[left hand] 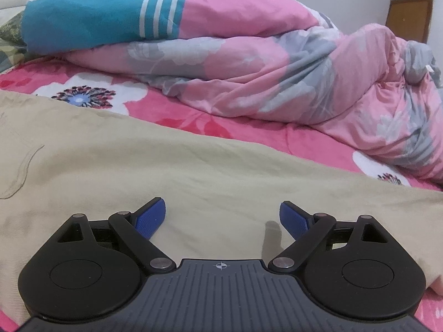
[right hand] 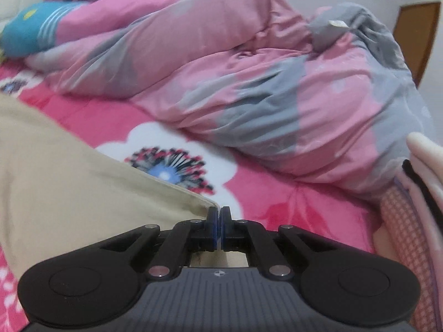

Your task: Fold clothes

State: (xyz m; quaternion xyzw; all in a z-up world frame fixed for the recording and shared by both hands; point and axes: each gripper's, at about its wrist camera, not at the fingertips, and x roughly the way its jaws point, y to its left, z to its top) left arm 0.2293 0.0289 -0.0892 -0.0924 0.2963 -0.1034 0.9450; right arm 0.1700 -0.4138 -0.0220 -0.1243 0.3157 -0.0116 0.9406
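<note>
A beige garment (left hand: 138, 152) lies spread over the pink flowered bedsheet (left hand: 193, 119), filling the near part of the left wrist view. My left gripper (left hand: 221, 204) hovers low over it with its blue pads (left hand: 151, 218) wide apart and nothing between them. In the right wrist view the same beige garment (right hand: 69, 179) ends in a corner right at my right gripper (right hand: 218, 210). This gripper's jaws are shut. The cloth's corner touches the left finger, and no cloth shows between the pads.
A crumpled pink and grey quilt (left hand: 277, 77) (right hand: 249, 83) is heaped along the far side of the bed. A blue pillow (left hand: 83, 19) sits at the back left. Pink folded fabrics (right hand: 409, 221) are stacked at the right edge. A brown door (left hand: 409, 19) stands far right.
</note>
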